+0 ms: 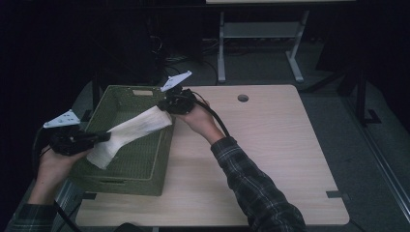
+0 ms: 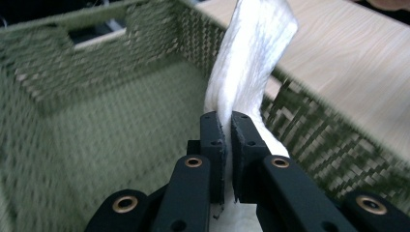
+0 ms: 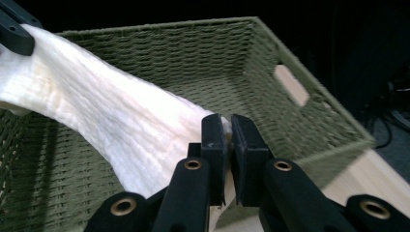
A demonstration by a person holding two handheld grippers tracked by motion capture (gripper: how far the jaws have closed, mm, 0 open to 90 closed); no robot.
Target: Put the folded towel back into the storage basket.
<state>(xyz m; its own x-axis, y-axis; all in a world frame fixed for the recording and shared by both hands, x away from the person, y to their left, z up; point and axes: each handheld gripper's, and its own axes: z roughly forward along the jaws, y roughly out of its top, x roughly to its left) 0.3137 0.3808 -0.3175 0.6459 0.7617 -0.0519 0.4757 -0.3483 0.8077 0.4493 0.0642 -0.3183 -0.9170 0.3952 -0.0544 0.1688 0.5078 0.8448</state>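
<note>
A white folded cloth (image 1: 130,133) hangs stretched over a green woven basket (image 1: 145,179) at the table's left. My left gripper (image 1: 104,137) is shut on the cloth's near left end, and in the left gripper view the cloth (image 2: 251,53) rises from between the pads (image 2: 217,145). At the basket's far right rim, my right gripper (image 1: 167,107) is shut on the other end. In the right gripper view the cloth (image 3: 106,116) runs from the closed jaws across to the other gripper (image 3: 14,26) at the upper left, above the basket (image 3: 203,53).
The basket has cut-out handles in its end walls (image 1: 142,92) and sits on the left part of a light wooden table (image 1: 270,154) with a round hole (image 1: 242,98). A desk frame (image 1: 261,34) stands on the dark floor beyond.
</note>
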